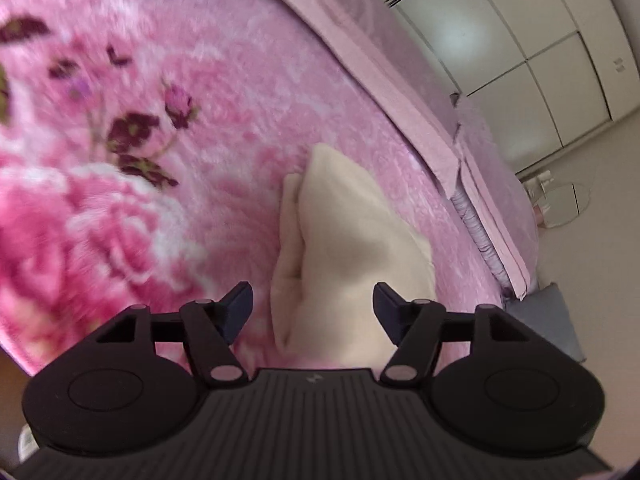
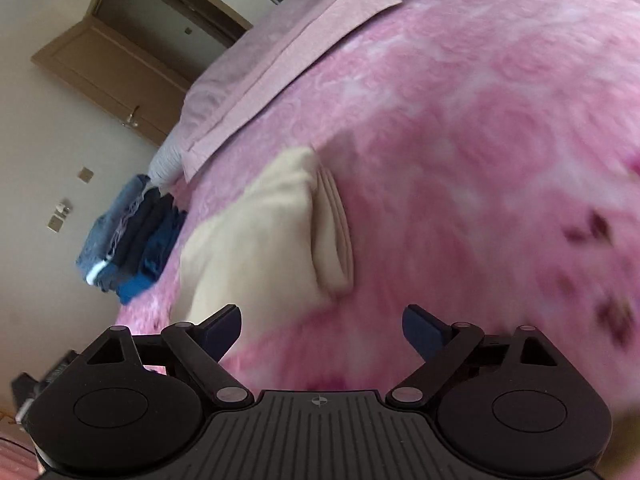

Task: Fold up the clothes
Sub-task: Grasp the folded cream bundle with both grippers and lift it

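The cream folded garment (image 1: 352, 240) lies on the pink floral blanket (image 1: 120, 208) of the bed, near its edge; both the left gripper (image 1: 313, 305) and the right gripper (image 2: 322, 326) hover just short of it with jaws apart and nothing between them. The likeliest slip, I judge, is a jaw catching the plush blanket along with the cloth, or pinching only the top layer, so the stacked folds at the garment's side splay open; the blurred views make exact spacing hard to tell. Far off by the pillows (image 2: 224, 92), a stack of folded blue clothes (image 2: 132, 240) sits well apart; nothing blocks the approach.
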Demonstrator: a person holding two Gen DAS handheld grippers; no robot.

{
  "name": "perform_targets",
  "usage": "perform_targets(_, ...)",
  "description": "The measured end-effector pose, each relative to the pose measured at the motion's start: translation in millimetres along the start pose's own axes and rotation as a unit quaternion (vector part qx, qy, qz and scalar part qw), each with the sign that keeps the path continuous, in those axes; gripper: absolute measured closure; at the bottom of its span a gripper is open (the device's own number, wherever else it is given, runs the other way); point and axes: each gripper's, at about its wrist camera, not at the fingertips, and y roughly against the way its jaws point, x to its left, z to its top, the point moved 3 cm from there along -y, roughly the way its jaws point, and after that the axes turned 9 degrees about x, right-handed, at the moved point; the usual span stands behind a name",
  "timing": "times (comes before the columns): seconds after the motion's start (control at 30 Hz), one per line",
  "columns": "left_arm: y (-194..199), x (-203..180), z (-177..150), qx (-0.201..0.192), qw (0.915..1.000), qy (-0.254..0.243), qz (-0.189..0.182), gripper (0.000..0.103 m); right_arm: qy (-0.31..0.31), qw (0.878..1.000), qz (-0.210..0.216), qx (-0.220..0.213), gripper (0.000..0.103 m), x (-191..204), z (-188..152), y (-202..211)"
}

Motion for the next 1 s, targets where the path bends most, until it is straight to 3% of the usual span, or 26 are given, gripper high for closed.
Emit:
perform_targets(0.23, -46.0, 13.2, 32.0, 0.028, 0.9985, 0.034, -0.033, 0.042, -0.038, 0.998, 0.029, 0.039, 0.013, -15.9, 49.1, -53.4)
perform_targets(0.6, -91.6, 7.7, 47.1, 0.070, 0.9944, 0.015, -0.078, 0.060, 0.003, 0.992, 0.073, 0.099, 0.013, -13.7, 82.4, -103.1)
perform_targets(0.67, -98.8, 7.5, 51.0, 0.080, 0.9929, 0.013, -0.087, 0.065, 0.009, 0.990, 0.084, 0.113, 0.020, -11.5, 85.3, -113.3)
perform_targets(0.7, -102.5, 7.2, 53.0, 0.085, 0.9920, 0.013, -0.092, 0.066, 0.013, 0.989, 0.090, 0.119, 0.029, -10.5, 86.7, -118.5)
perform_targets(0.8, -111.3, 9.4, 57.3, 0.103, 0.9880, 0.027, -0.112, 0.073, 0.021, 0.984, 0.117, 0.129, 0.034, -11.8, 88.0, -127.8)
perform_targets(0.83, -113.2, 9.9, 58.2, 0.107, 0.9870, 0.031, -0.115, 0.077, 0.021, 0.983, 0.122, 0.132, 0.047, -13.1, 87.6, -129.3)
perform_targets(0.9, -114.3, 9.0, 58.9, 0.113, 0.9865, 0.040, -0.111, 0.082, 0.006, 0.982, 0.136, 0.134, 0.061, -18.5, 85.2, -131.9)
perform_targets(1.0, -113.9, 3.1, 60.6, 0.118, 0.9873, 0.050, -0.094, 0.087, -0.032, 0.982, 0.130, 0.130, 0.067, -19.4, 83.6, -130.3)
